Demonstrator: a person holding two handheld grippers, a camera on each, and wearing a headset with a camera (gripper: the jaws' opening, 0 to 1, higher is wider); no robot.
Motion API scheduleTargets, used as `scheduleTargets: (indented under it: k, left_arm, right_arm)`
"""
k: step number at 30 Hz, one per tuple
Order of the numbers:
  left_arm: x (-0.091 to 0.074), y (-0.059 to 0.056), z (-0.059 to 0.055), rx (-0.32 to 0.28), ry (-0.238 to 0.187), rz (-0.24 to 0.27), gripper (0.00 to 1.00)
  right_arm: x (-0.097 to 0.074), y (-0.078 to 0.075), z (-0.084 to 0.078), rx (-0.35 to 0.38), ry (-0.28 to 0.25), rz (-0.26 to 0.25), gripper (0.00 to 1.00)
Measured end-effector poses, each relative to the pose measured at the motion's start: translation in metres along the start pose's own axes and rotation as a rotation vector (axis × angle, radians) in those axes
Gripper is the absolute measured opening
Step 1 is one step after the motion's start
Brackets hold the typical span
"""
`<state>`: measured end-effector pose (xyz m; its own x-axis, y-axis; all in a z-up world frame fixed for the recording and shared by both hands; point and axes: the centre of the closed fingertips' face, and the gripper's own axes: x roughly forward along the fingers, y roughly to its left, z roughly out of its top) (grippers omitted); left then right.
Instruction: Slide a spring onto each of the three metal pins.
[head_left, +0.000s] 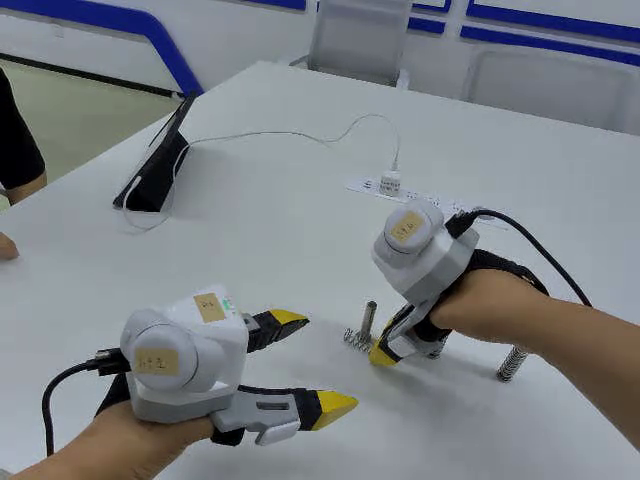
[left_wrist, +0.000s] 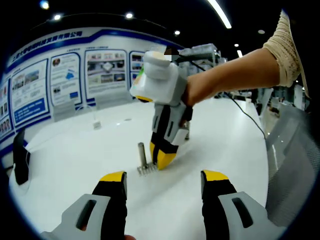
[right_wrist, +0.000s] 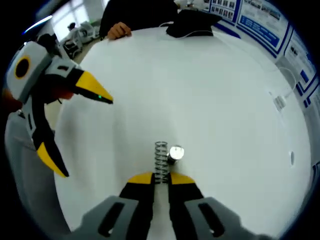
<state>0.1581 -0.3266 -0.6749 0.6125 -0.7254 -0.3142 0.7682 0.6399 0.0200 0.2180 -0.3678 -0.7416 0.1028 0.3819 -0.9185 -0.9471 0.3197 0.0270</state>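
With the left gripper (left_wrist: 165, 176) hanging open-fingered, the fingers of the right gripper (right_wrist: 161, 182) are pinching the spring (right_wrist: 160, 152), lying on the table (right_wrist: 210, 90) with the upright pin (right_wrist: 175, 153) just past their tips, and should probably be tipping it vertical, centred over the pin, before lowering.

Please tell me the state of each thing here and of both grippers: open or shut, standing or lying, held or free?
left gripper: jaws open, holding nothing.
right gripper: jaws shut on the first spring.
first spring: held at one end, beside the metal pin, not yet on it.
metal pin: upright, bare.
second spring: loose on the table, not held.
tablet: propped at a tilt.
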Motion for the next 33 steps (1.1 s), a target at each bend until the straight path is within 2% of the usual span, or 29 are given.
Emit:
scheduleTargets:
  k: [8, 17, 28, 33]
  left_arm:
    - [0.000, 0.001, -0.001, 0.000, 0.001, 0.002, 0.60]
    - [-0.001, 0.001, -0.004, 0.005, 0.013, 0.004, 0.60]
    - [0.004, -0.005, 0.002, 0.030, 0.018, -0.020, 0.58]
    - [0.008, -0.013, 0.004, 0.051, 0.018, -0.045, 0.55]
  right_arm:
    - [0.001, 0.000, -0.001, -0.049, 0.010, 0.004, 0.12]
    - [-0.004, 0.006, -0.003, -0.122, 0.023, 0.002, 0.11]
    - [-0.034, 0.026, -0.008, -0.234, 0.029, 0.047, 0.11]
    - [-0.049, 0.041, -0.011, -0.328, 0.030, 0.080, 0.11]
